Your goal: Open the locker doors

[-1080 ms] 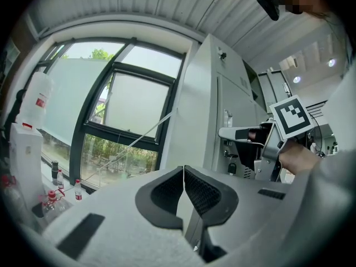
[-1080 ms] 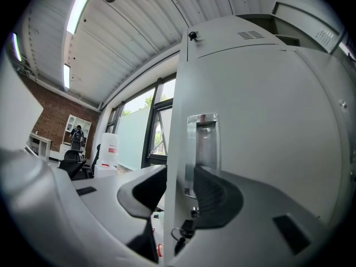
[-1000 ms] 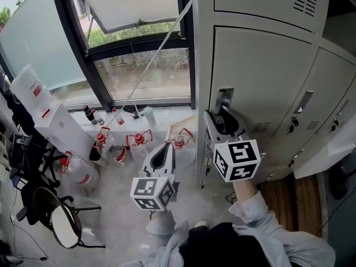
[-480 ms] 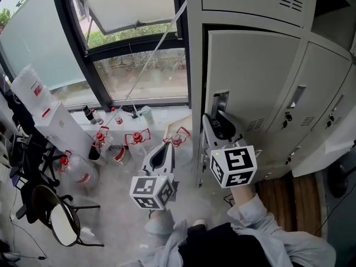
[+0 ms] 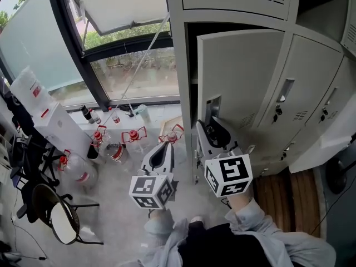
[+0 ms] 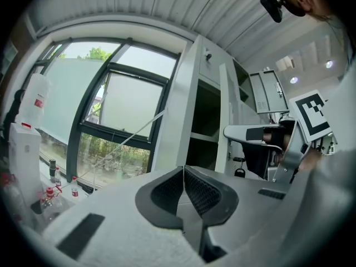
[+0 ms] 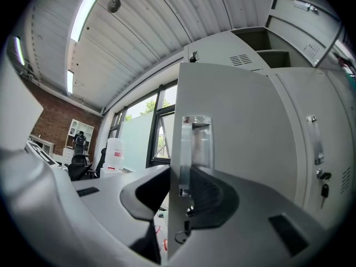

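The right gripper (image 5: 210, 131), fingers just closed and clamped on the handle edge of the locker door (image 5: 239, 71) nearest the window (image 5: 130, 74), holds it ajar, so a wider outward swing seems next, while the left gripper (image 5: 166, 148) hangs with fingers together, empty.

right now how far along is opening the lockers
Done: the left door is swung partly out, a dark gap showing at its edge. In hand: the right gripper, whose jaws have just been closing, clamps that door's edge by the handle; the left gripper is shut and empty. Left: the neighbouring doors look shut.
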Demonstrator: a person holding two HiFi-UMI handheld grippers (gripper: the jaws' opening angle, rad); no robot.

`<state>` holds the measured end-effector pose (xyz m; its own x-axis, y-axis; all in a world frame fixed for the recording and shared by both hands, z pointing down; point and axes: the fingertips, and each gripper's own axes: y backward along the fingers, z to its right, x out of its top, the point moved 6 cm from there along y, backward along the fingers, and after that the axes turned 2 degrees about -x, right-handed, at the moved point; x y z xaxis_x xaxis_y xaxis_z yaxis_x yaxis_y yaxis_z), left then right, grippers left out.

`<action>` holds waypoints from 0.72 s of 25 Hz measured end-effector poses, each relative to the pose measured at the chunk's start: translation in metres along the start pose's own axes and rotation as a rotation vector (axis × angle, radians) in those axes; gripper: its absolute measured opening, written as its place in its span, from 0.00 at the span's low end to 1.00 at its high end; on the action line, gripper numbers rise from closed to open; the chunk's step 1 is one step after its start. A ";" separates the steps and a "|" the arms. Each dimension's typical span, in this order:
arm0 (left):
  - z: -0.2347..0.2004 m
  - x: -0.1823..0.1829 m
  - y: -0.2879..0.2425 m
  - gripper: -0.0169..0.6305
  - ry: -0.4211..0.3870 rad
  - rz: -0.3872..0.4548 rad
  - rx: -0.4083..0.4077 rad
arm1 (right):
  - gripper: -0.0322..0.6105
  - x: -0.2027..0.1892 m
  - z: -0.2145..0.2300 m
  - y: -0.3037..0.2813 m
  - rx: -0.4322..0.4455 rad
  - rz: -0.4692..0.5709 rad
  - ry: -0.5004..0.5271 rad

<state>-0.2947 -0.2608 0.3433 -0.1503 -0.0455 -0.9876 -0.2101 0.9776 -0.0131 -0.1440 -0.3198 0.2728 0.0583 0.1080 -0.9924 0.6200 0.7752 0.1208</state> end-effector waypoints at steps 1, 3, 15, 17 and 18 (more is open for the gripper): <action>0.005 0.000 0.001 0.05 -0.002 -0.002 -0.003 | 0.21 0.000 0.001 0.005 0.004 0.000 -0.002; 0.013 -0.001 0.004 0.05 -0.005 -0.001 -0.006 | 0.21 0.002 0.002 0.014 0.018 0.001 -0.004; 0.059 -0.015 0.021 0.05 0.014 -0.007 0.022 | 0.22 0.006 0.018 0.065 0.127 0.002 -0.027; 0.066 -0.018 0.025 0.05 0.017 -0.009 0.035 | 0.22 0.007 0.021 0.073 0.146 -0.001 -0.031; 0.070 -0.019 0.026 0.05 0.018 -0.010 0.041 | 0.22 0.007 0.024 0.076 0.154 -0.001 -0.033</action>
<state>-0.2298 -0.2197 0.3503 -0.1660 -0.0588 -0.9844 -0.1721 0.9846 -0.0298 -0.0775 -0.2746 0.2746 0.0824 0.0849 -0.9930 0.7323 0.6706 0.1181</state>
